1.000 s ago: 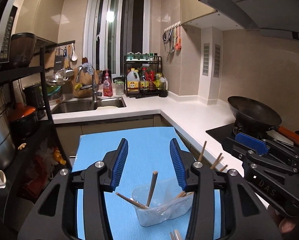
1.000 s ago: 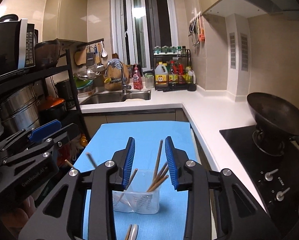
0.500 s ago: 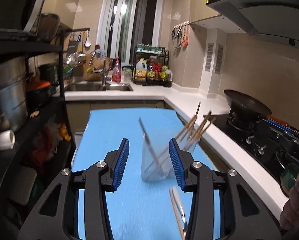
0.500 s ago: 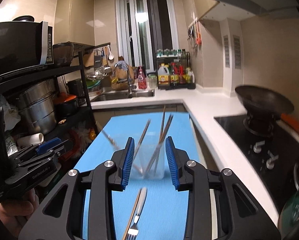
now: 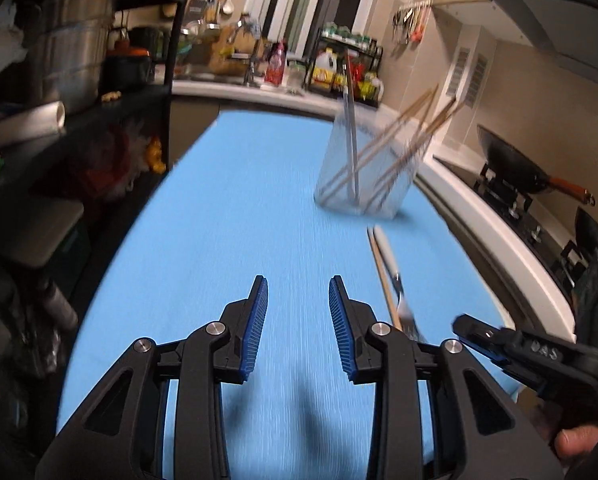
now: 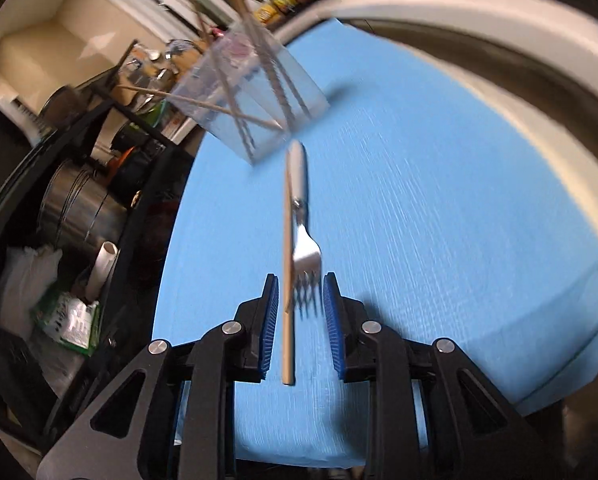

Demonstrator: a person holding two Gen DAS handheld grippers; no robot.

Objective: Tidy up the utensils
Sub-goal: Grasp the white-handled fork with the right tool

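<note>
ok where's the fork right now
The fork lies flat on the blue mat beside a single chopstick, its tines between the open right gripper, just short of the clear container.

The only lettering that reads is on the right gripper [image 5: 539, 354], seen low at the right edge of the left wrist view, to the right of the left gripper's [image 5: 298, 326] own claw: pale capitals on its black body spell "DAS", or the tail of a longer word, since the start is blurred. Far ahead of the claw, the yellow labels on the bottles [image 5: 326, 69] in the counter rack are too small and smeared to read. In the right wrist view, the green printed packet [image 6: 72, 318] on the shelf left of the claw carries print that blurs past reading.
</note>
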